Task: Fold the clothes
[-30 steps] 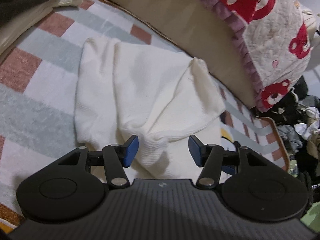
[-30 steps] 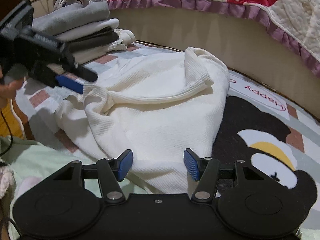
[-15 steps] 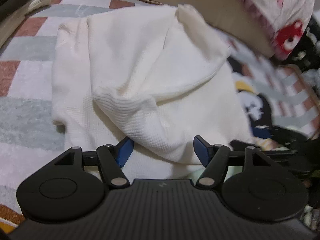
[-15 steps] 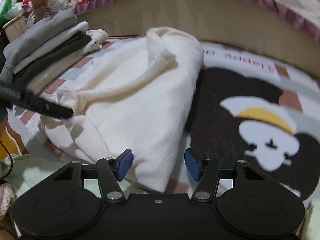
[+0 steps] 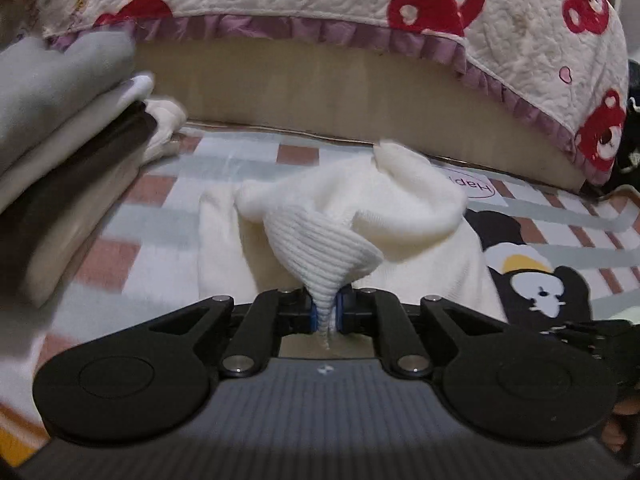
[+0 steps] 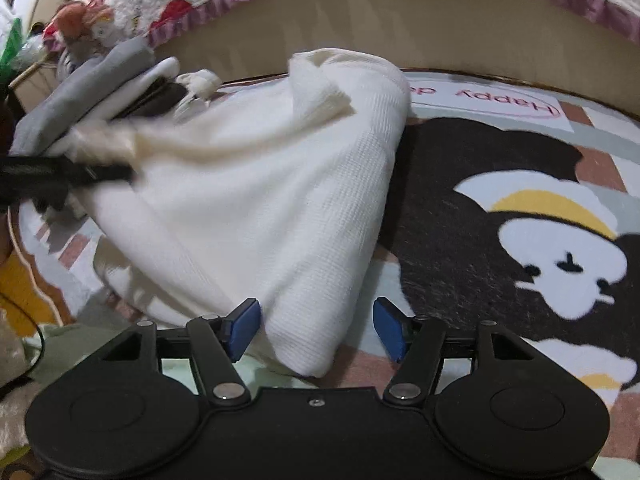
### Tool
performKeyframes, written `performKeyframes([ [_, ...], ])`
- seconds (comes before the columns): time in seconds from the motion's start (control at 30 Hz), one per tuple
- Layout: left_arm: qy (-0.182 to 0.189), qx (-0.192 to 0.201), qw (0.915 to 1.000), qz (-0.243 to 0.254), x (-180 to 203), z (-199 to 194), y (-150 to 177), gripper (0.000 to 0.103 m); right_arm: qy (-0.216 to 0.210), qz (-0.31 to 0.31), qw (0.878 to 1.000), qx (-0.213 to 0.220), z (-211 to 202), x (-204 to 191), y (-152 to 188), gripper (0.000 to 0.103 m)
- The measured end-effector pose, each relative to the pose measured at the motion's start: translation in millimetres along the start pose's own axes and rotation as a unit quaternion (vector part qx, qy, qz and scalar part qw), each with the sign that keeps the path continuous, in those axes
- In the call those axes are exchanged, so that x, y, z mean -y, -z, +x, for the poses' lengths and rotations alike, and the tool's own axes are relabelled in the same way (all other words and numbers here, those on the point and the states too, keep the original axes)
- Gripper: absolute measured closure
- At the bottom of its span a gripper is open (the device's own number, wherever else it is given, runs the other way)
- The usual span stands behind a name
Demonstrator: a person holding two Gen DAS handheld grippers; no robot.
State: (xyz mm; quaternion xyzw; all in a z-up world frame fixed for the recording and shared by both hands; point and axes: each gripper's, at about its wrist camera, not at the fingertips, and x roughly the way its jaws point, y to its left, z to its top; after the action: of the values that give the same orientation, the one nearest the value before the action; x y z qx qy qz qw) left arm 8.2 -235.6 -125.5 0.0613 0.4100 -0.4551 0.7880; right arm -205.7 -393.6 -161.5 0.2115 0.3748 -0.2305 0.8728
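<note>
A cream-white ribbed knit garment point(image 5: 352, 216) lies crumpled on a checked play mat of grey, white and brick-red squares point(image 5: 160, 216), just in front of a tan padded bed edge point(image 5: 320, 92). The left gripper point(image 5: 325, 314) has just been closing, and its blue-padded fingers point(image 5: 313, 317) now stand clamped together on a gathered corner of the garment, which fans up and away from them in a ribbed cone. The right gripper point(image 6: 316, 326) has its blue fingers point(image 6: 244, 326) apart, opening a little wider in the last moment; a folded near edge of the garment point(image 6: 304, 332) lies between them, close to the left-hand finger and clear of the right-hand one. From the right wrist, the left gripper appears at the far left as a blurred black bar point(image 6: 52, 174) pulling the cloth. A stack of folded grey, white and dark clothes point(image 5: 60, 128) sits to the left of the garment. A quilted cream bedspread with red bears and a purple frill point(image 5: 360, 4) hangs over the bed edge beyond.
</note>
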Motion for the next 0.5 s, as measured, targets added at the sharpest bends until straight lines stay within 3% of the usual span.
performKeyframes([
  [0.1,-0.023,-0.053,0.9976,-0.039,-14.3,14.3,11.7,0.093,0.027,-0.020,0.999,-0.014,4.7,-1.3,2.6,0.037],
  [0.17,-0.042,-0.062,0.9951,-0.064,-28.1,22.9,7.2,0.092,0.025,-0.016,0.999,-0.016,5.6,1.2,3.8,0.037],
  [0.5,-0.046,0.000,0.9982,-0.039,-24.1,-9.6,0.7,0.089,0.012,-0.026,0.999,-0.018,6.8,2.0,6.3,0.038],
])
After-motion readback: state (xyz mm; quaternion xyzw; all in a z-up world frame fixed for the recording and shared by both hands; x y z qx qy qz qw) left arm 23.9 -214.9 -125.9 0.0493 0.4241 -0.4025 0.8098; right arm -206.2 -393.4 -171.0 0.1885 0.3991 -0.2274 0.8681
